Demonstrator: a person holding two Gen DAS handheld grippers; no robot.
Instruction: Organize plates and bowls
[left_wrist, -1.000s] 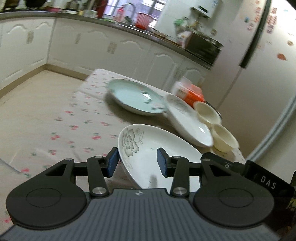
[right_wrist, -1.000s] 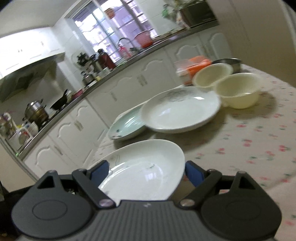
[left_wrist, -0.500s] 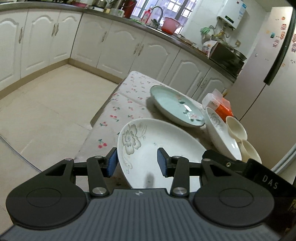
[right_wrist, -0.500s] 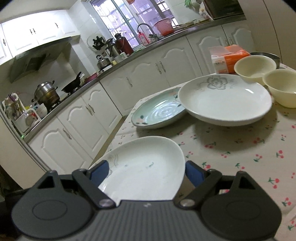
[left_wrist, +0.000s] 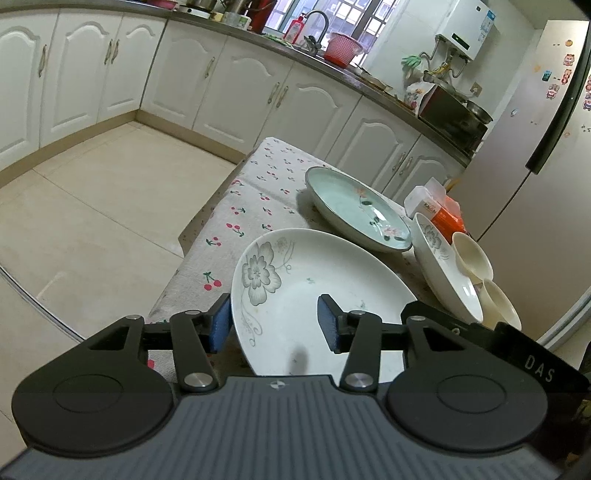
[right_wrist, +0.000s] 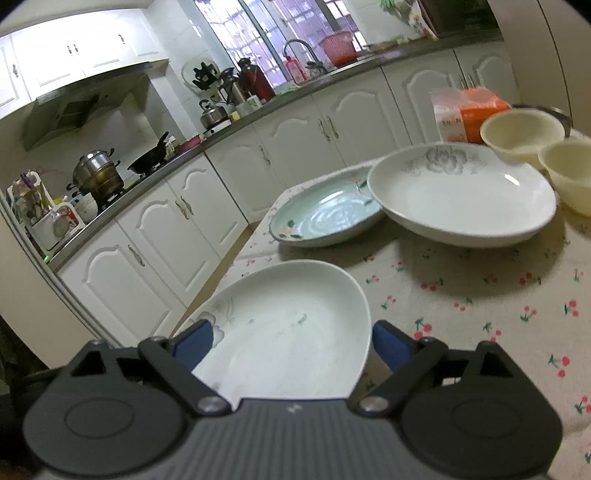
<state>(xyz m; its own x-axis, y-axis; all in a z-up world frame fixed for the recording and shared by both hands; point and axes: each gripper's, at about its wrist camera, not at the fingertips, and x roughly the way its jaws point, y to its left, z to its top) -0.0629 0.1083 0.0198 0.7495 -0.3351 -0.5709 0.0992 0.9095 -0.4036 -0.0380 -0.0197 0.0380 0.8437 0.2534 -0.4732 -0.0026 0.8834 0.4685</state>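
A white plate with a grey flower (left_wrist: 314, 280) lies at the near corner of the cherry-print table (left_wrist: 251, 206). Its left rim runs between the fingers of my left gripper (left_wrist: 275, 326): one pad is outside the rim, the other over the plate's inside. Those jaws are opening and no pad visibly presses. In the right wrist view the same plate (right_wrist: 288, 306) sits between the fingers of my right gripper (right_wrist: 290, 341). Its jaws are wide and still opening, with a sliver of gap at the right pad. Farther back sit a pale green plate (right_wrist: 325, 218), a second white flowered plate (right_wrist: 461, 195) and two cream bowls (right_wrist: 521, 133).
An orange and white box (right_wrist: 472, 114) and a steel bowl (right_wrist: 554, 110) stand behind the bowls. The table's left edge drops to tiled floor (left_wrist: 92, 221). White cabinets (left_wrist: 240, 85) line the walls, and a fridge (left_wrist: 517, 147) stands right of the table.
Both views swung, so the other dishes shifted in frame, while the flowered plate stayed between both pairs of fingers. Both pairs of fingers stand slightly wider apart now.
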